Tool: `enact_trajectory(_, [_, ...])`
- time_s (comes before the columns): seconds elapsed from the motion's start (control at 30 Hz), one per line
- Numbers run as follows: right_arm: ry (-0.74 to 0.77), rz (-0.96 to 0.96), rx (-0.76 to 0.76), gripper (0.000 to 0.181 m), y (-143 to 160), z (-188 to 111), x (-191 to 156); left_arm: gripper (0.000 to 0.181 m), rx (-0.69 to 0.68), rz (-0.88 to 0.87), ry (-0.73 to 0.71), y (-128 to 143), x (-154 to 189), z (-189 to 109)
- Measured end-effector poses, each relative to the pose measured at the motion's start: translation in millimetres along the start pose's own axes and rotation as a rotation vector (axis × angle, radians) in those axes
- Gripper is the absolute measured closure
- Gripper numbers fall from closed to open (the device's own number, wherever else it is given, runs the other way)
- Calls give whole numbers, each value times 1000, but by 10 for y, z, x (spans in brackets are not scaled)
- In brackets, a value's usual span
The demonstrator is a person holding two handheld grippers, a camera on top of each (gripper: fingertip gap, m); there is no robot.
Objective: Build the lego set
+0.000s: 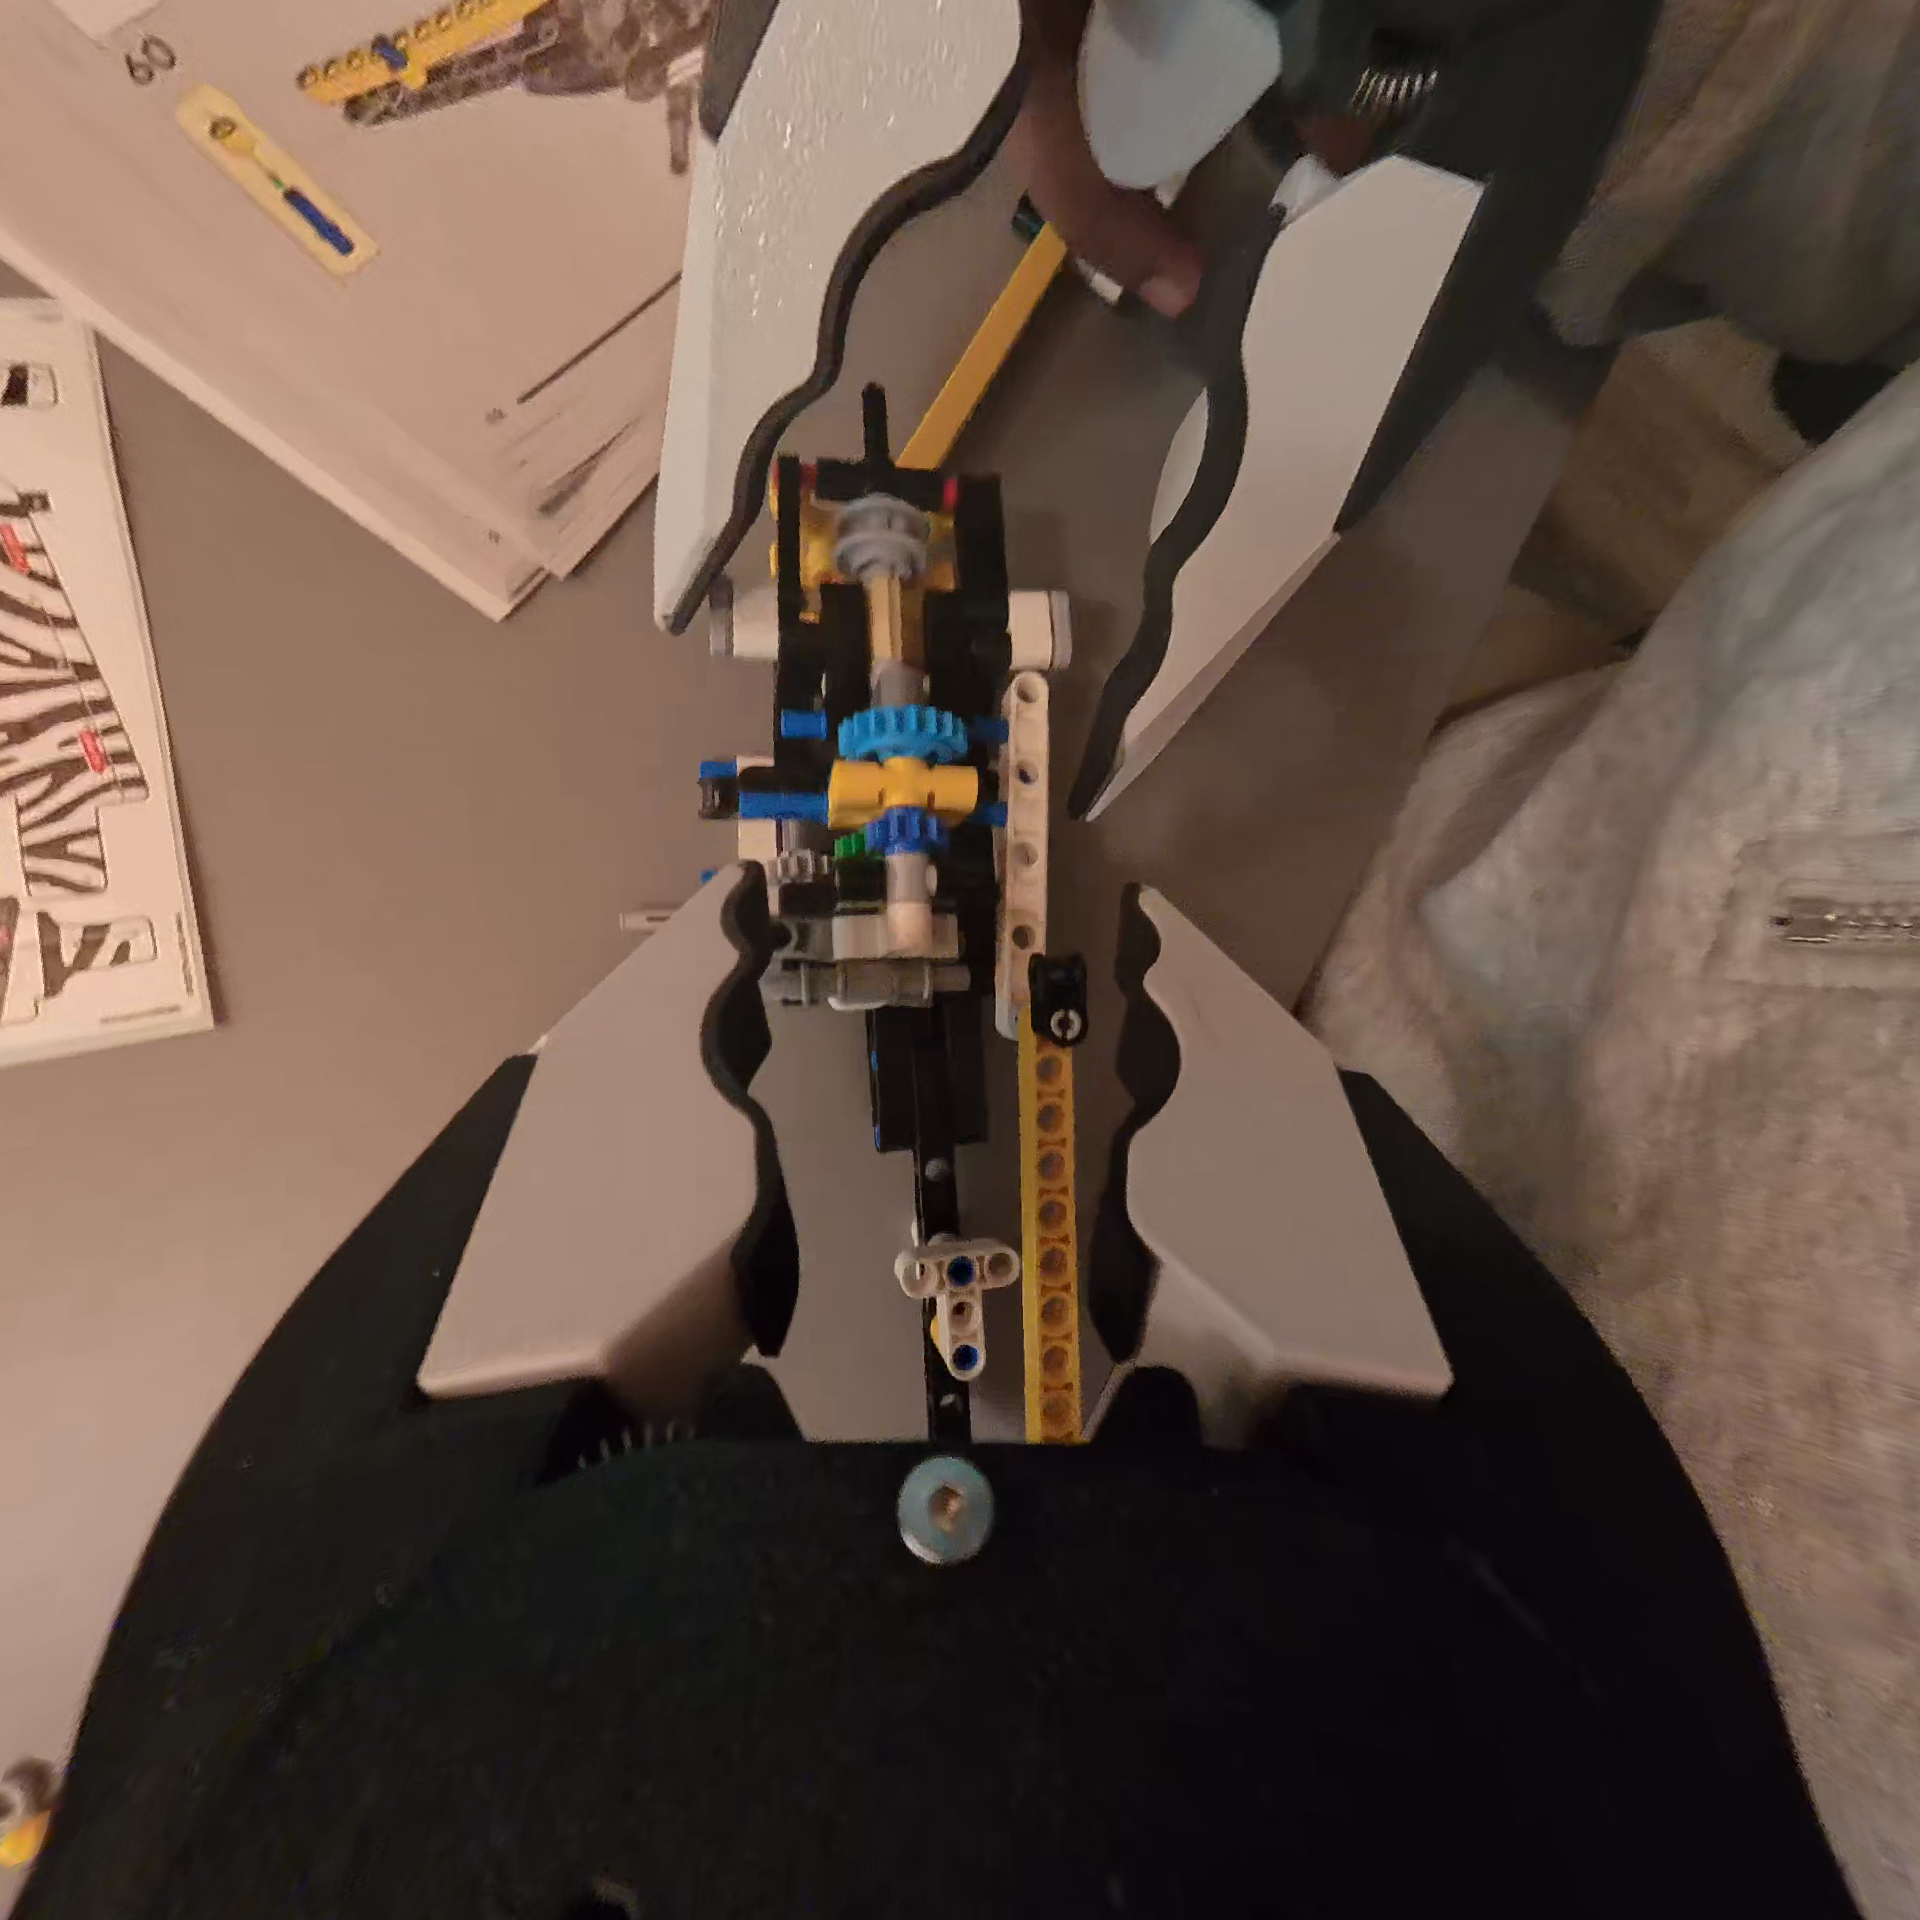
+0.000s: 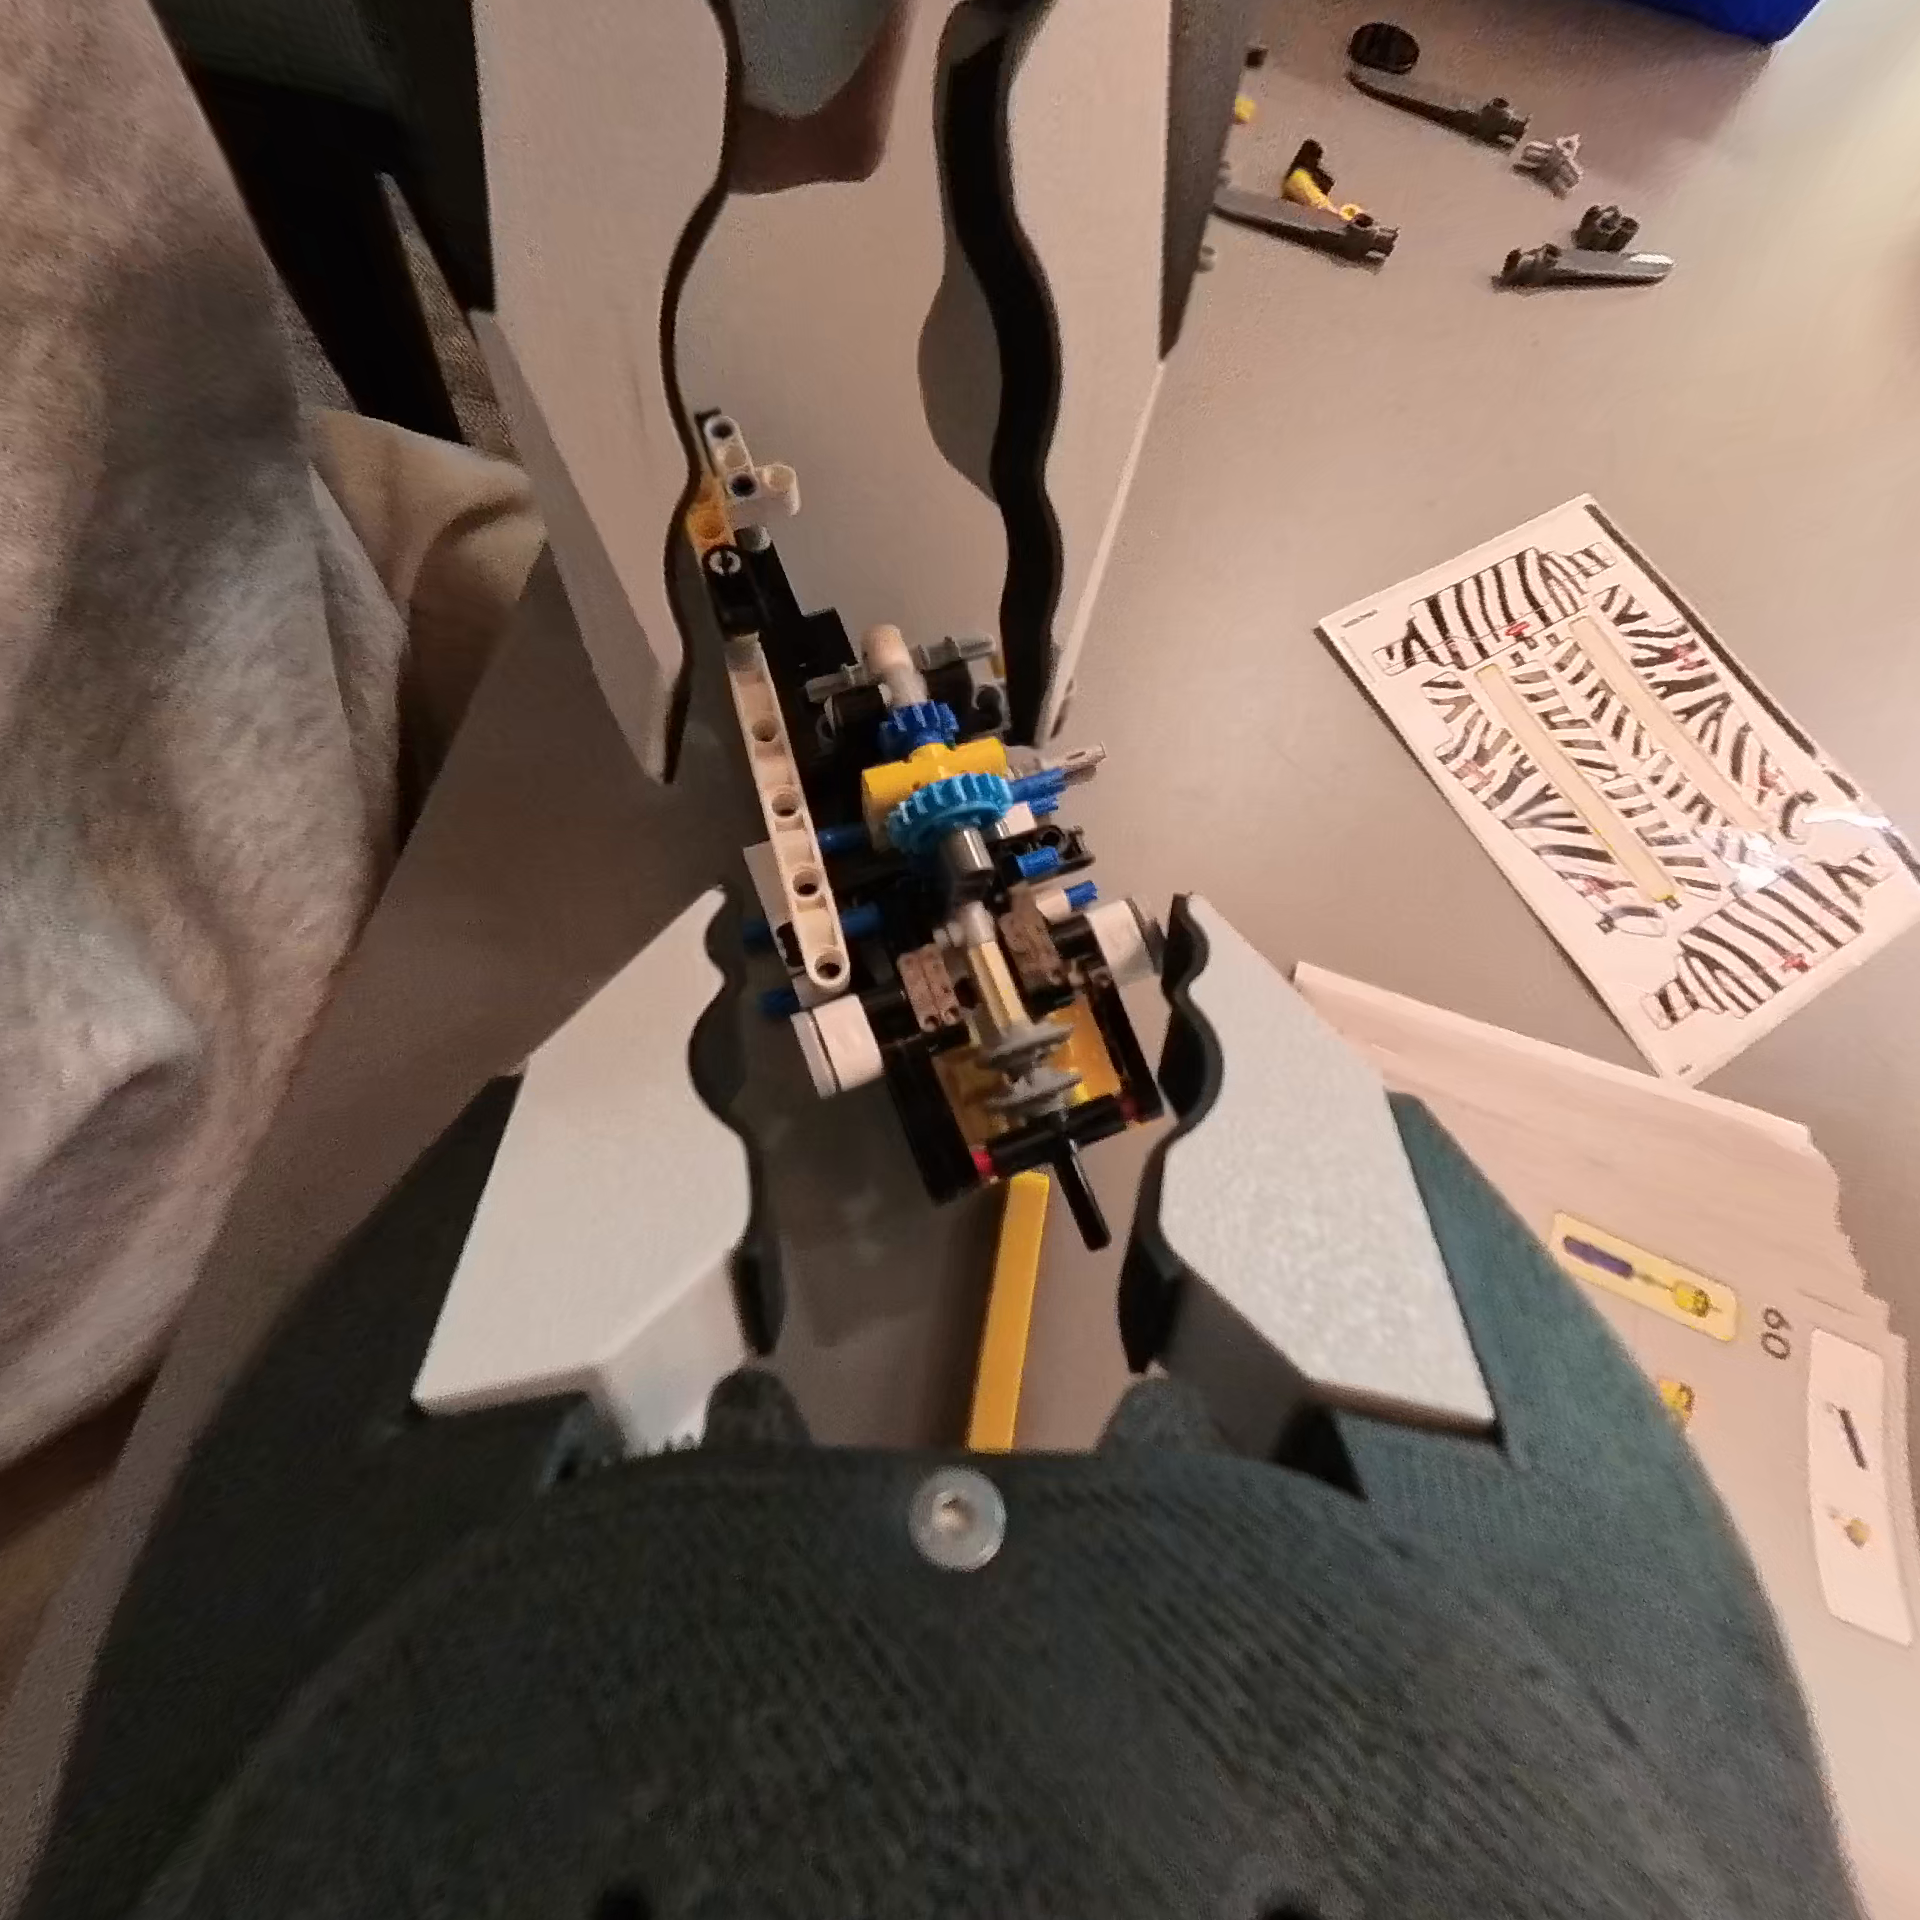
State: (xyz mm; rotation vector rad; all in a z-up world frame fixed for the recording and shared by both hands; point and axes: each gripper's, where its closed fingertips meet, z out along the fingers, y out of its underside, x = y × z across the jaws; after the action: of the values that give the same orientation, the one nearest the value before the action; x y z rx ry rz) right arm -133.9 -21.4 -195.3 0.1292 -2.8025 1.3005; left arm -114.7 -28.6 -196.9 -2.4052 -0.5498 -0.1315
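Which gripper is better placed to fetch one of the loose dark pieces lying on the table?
Probably the right gripper. The loose dark pieces show only in its view, to its right, and its jaws stand open. The left gripper, also open, faces away toward the instruction booklet.

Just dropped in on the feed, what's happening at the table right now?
A person works a half-built lego model from both ends with two handheld grippers. The left gripper and right gripper face each other, jaws open around the model, neither clearly clamped. The model rests on the grey table. An instruction booklet, a striped sticker sheet and loose dark parts lie nearby.
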Motion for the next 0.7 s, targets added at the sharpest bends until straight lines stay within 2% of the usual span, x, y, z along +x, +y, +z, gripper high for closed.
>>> enact_trajectory(0.2, [-9,-73,-31,105,-55,61,-25,116,52,0,-60,34,-25,-15])
enact_trajectory(0.4, [-134,-108,-63,126,-58,117,-89,118,56,29,-65,56,-32,34])
enact_trajectory(0.57, [-145,-36,-83,128,-48,112,-94,117,93,39,-83,25,-97,-30])
enact_trajectory(0.7, [-63,109,-106,128,-35,92,-108,117,149,71,-153,-55,-137,-188])
